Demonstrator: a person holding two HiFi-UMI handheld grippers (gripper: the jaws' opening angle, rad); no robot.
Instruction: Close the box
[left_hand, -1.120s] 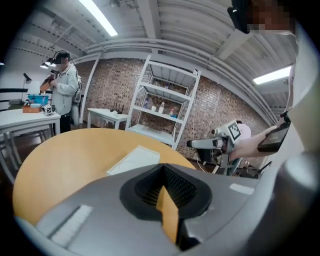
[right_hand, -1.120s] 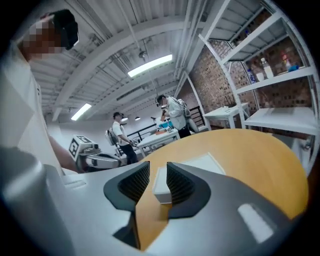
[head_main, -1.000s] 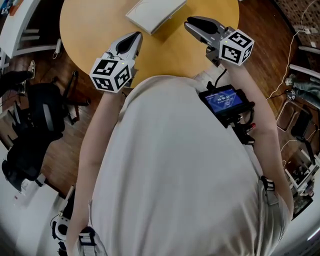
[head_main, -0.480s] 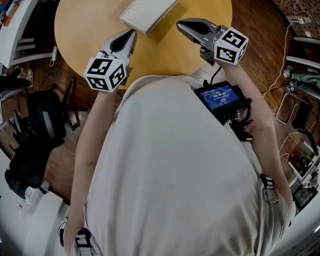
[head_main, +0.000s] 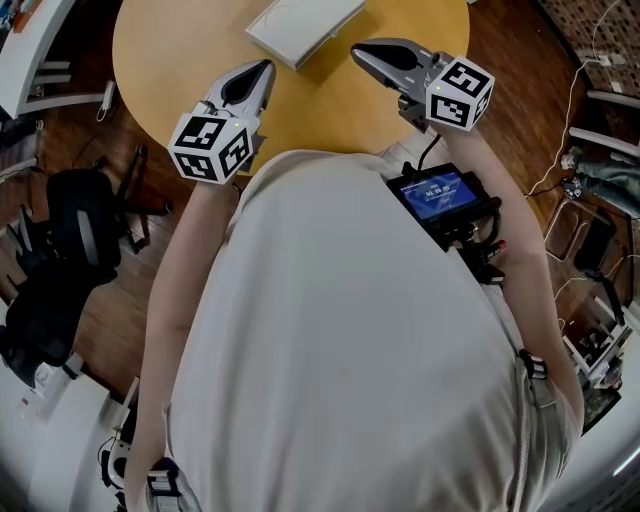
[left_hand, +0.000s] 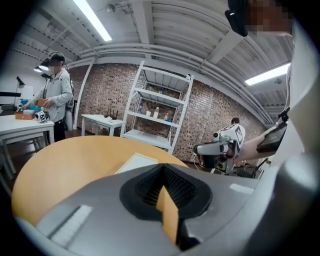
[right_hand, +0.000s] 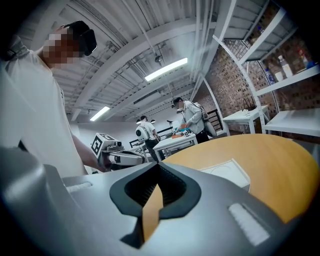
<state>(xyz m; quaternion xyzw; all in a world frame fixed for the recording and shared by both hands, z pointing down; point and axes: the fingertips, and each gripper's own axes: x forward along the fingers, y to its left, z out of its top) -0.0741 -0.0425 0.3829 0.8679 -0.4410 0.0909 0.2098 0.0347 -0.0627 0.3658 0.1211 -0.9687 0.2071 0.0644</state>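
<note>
Box (head_main: 303, 25): white and flat, with the lid seen lying level on the body; whether it is fully seated cannot be told. It is located on the far part of the round yellow surface (head_main: 170, 60), ahead of both claws and touched by neither.

The left claw (head_main: 266, 66) is held above the near part of the surface, just short of the box, with its tip directed toward it; its jaws are clenched together with nothing gripped, only a thin sliver of the surface being visible through the notch behind the pads. The right claw (head_main: 358, 50) is held beside the box on the right, its tip turned inward toward the box; its jaws are likewise clenched and empty.

A marker cube (head_main: 210, 147) is carried behind the left claw, and a second cube (head_main: 458, 92) behind the right; a small lit screen (head_main: 440, 195) is mounted at the right forearm.

Dark wooden floor (head_main: 110, 330) is seen around the surface; in the left gripper view a white shelf rack (left_hand: 160, 112) stands before a brick wall (left_hand: 215, 120), and a person (left_hand: 56, 95) is stationed at a white table at far left.
</note>
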